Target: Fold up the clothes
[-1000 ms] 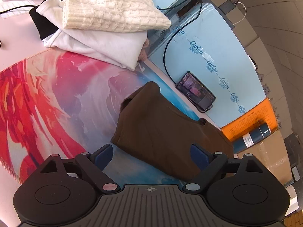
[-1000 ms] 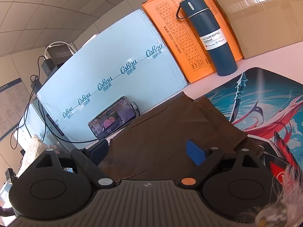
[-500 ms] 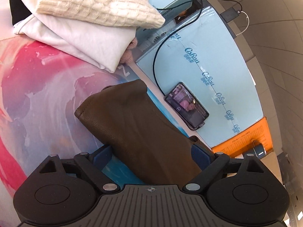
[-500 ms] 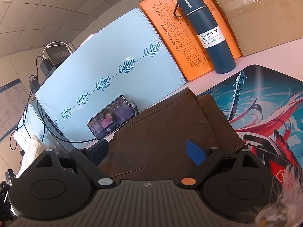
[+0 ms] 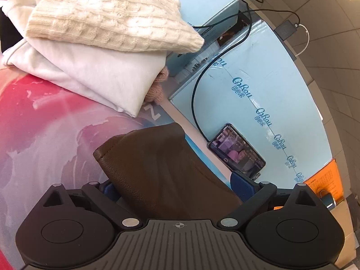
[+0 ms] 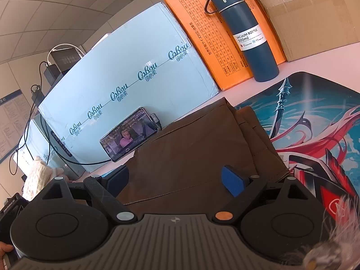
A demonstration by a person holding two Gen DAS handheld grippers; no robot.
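So the brown garment [image 5: 157,175] is lying folded on the printed mat [image 5: 45,123], its far end up near the phone [image 6: 129,135] propped on the light blue box [image 6: 135,67] — and both grippers sit over it. The left gripper [image 5: 175,185] has its fingers spread wide with the cloth bunched up between them, not pinched as far as I can see, and the right gripper [image 6: 175,177] is just as wide apart above the flat part, gripping nothing. Off to the left there's a cream knit sweater [image 5: 108,20] stacked on a white garment [image 5: 101,76], both folded.
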